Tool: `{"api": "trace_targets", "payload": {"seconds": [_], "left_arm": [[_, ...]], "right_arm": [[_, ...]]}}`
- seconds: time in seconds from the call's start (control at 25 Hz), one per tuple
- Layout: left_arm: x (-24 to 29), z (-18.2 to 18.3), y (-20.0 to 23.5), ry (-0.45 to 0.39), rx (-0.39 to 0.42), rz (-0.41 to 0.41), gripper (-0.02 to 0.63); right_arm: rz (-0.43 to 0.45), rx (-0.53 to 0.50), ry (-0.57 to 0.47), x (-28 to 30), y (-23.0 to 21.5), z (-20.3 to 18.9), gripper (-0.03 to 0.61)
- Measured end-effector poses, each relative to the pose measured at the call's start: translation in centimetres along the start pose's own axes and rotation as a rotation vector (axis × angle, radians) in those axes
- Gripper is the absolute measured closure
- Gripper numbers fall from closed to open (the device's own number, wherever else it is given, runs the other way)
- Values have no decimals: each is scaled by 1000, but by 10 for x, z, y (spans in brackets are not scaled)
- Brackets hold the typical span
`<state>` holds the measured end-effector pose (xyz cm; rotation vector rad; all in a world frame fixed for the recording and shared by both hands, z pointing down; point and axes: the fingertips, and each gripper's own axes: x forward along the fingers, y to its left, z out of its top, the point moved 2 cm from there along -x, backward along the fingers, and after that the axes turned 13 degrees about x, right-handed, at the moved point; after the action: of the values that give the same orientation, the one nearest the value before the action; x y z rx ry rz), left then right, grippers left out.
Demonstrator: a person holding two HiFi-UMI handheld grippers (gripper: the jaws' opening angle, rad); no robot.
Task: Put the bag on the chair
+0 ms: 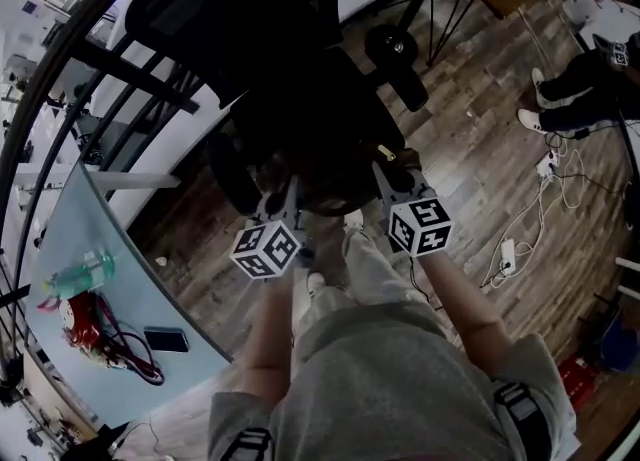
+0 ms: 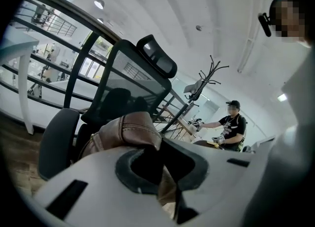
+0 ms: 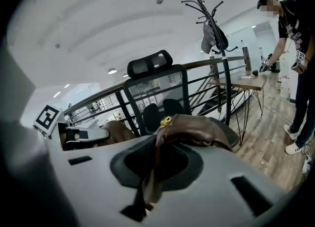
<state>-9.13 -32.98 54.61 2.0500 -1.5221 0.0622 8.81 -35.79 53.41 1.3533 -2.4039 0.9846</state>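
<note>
- Saw bag [image 3: 197,130] held up in the air between both claws, close to front of chair [image 3: 156,85]; could not tell whether it touched the seat.
- Read long axis as running side to side across the person's front, from left claw [image 2: 167,191] to right claw [image 3: 150,191]; top edge up toward the claws.
- Found left claw clamped tight on a fold of the bag's leather; right claw pinched the same way on a leather strip below a gold fitting [image 3: 165,121].
- In head view, made out bag only as a dark lump; lower part lost in shadow.
- Looked like smooth brown leather, stitched seams, soft rounded folds.
- Noted chair with black mesh back, padded headrest, curved armrests; base cut off.
- Spotted pale glassy table [image 1: 150,269] at left carrying bottle [image 1: 80,274], phone [image 1: 165,339], red cables [image 1: 95,334]; wood-plank floor [image 1: 480,159].
</note>
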Motion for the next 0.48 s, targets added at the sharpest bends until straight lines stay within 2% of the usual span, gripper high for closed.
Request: {"api": "trace_targets", "payload": {"seconds": [0.48], "left_arm": [[89,-49,75,88,-16,134,591]], "right_arm": [[-12,-15,90,119,-55,-31,560]]}}
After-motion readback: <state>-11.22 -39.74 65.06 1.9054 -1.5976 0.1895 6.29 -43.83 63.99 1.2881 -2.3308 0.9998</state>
